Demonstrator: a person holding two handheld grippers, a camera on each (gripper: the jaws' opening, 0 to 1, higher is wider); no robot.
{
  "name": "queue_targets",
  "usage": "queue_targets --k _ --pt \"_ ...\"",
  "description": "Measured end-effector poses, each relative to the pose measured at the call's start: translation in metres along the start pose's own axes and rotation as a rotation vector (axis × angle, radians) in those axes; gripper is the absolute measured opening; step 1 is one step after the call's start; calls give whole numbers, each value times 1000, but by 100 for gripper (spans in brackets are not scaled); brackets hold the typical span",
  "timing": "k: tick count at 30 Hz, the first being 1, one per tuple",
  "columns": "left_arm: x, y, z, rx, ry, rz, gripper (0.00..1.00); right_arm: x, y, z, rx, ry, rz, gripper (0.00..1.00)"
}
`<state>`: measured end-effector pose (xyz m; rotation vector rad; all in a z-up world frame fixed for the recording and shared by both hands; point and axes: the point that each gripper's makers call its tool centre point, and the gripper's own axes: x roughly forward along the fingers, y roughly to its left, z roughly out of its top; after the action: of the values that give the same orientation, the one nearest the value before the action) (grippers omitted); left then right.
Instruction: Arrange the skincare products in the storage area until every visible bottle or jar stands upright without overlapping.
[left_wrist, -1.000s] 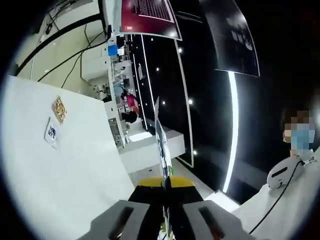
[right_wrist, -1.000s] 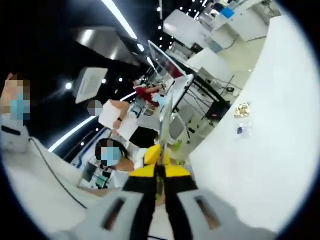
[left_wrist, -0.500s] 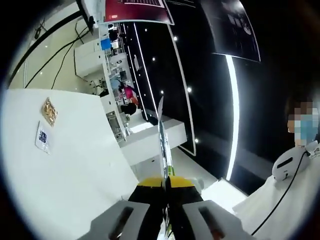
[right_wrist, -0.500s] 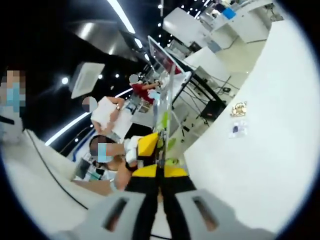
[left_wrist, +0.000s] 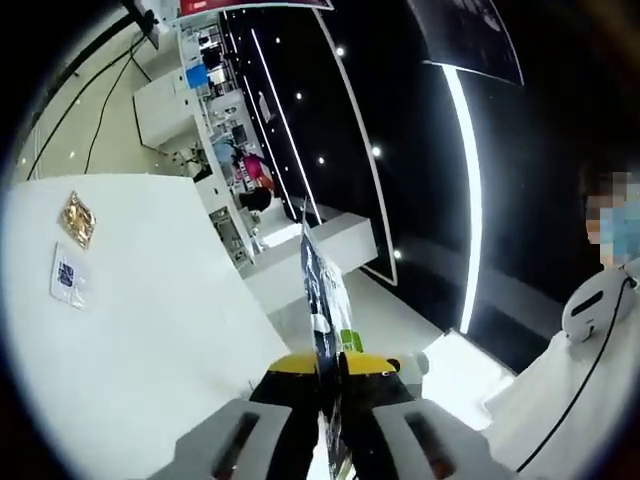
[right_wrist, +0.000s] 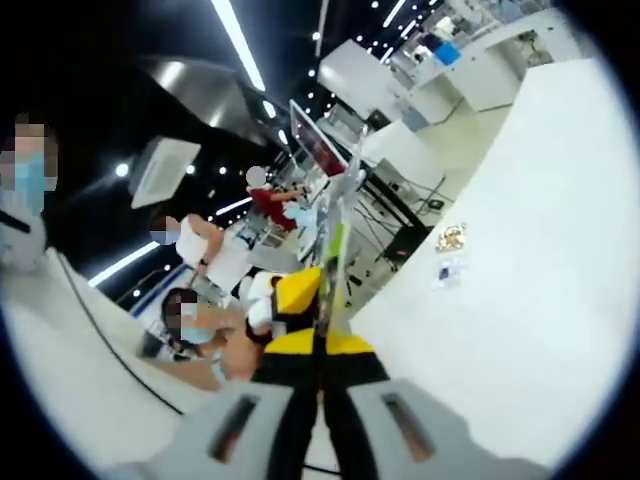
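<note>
My left gripper (left_wrist: 328, 368) is shut on a thin printed sheet (left_wrist: 318, 292), which I see edge-on, dark with a green patch, rising from between the yellow tips. The right gripper (right_wrist: 318, 345) is shut on a thin sheet (right_wrist: 337, 245) with a greenish edge, which stands straight up from its jaws. Just left of that sheet in the right gripper view is the yellow tip of the left gripper (right_wrist: 292, 296). Both grippers are held up in the air beside a white table (left_wrist: 150, 330).
On the white table lie a gold foil piece (left_wrist: 77, 218) and a small clear labelled packet (left_wrist: 64, 276); the right gripper view shows the same gold piece (right_wrist: 452, 237) and packet (right_wrist: 445, 271). Several people stand or sit behind (right_wrist: 190, 320). A cable (left_wrist: 580, 385) crosses a white surface.
Both views have swung with the hands, so the table items drift toward the frame edges. Each gripper stays shut on its sheet. The other gripper's yellow tip has come into the right gripper view.
</note>
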<state>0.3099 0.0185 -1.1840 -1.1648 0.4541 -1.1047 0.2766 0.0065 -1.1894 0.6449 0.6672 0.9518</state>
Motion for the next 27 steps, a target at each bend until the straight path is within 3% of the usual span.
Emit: queue_targets --k 7,12,14,17,20,27 --pt "1 13 -16 -35 49 23 16 -15 -5 1 27 -65 -32 0" --pt "0 17 -27 -60 83 32 13 -19 -10 -9 62 -65 -42 0" --pt "-3 19 -30 -31 105 41 8 -19 -11 -14 97 -63 -45 0" --pt "-7 19 -29 -33 128 38 3 -15 -13 -20 102 -52 -58 0" --pt "-11 20 -27 27 148 66 2 -10 -15 -21 113 -47 -62 0" --pt "-31 22 -12 127 118 120 2 15 -15 -25 146 -9 -32 1"
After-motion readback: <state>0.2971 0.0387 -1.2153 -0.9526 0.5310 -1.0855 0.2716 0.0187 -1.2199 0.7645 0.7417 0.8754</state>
